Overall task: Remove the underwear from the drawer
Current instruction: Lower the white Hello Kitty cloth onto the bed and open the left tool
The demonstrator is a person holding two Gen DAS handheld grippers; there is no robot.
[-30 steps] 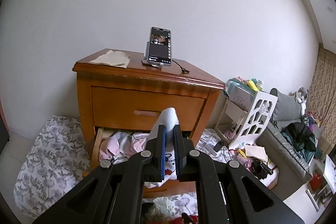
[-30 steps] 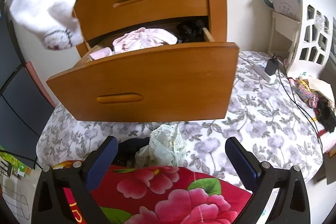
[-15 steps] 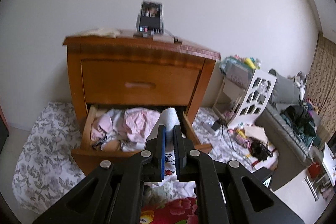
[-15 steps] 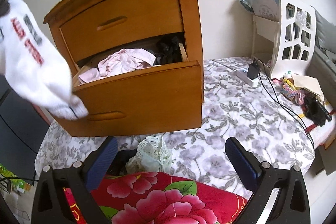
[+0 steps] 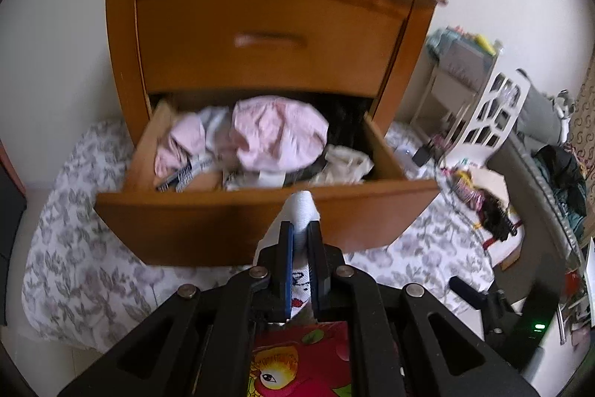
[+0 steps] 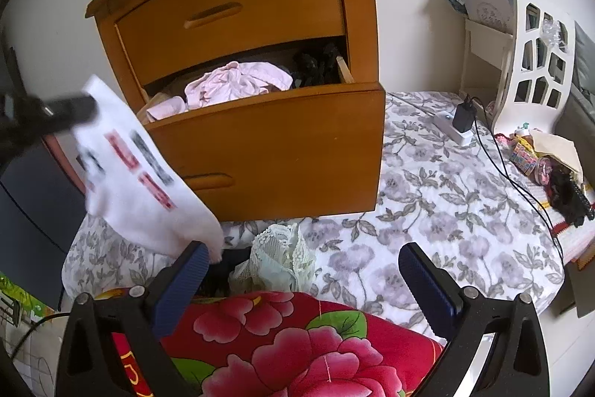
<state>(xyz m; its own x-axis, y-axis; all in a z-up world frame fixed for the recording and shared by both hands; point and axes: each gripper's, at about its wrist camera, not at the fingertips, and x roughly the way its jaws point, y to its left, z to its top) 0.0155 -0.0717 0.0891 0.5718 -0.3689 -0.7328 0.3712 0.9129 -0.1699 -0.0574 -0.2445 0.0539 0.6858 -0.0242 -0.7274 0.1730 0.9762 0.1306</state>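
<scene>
My left gripper point(image 5: 301, 229) is shut on a white printed garment point(image 5: 303, 211), which hangs below the jaws; in the right wrist view the same white garment point(image 6: 141, 181) with red and black lettering dangles at the left, in front of the drawer. The lower drawer point(image 5: 238, 222) of the wooden nightstand point(image 5: 260, 25) stands pulled out, holding pink underwear point(image 5: 275, 133) and other crumpled cloth. My right gripper point(image 6: 301, 270) is open, low over a pale lace garment point(image 6: 279, 259) lying on the floral bedding.
A red flowered cloth point(image 6: 282, 341) lies under both grippers. Grey floral bedding point(image 6: 446, 196) covers the floor around the nightstand. A power strip with a charger point(image 6: 457, 125) and a cable lie at the right, near a white cut-out shelf point(image 6: 535, 54) and clutter.
My left gripper has come down with the white garment, from above the nightstand top to level with the drawer front. The right gripper stays open and almost still.
</scene>
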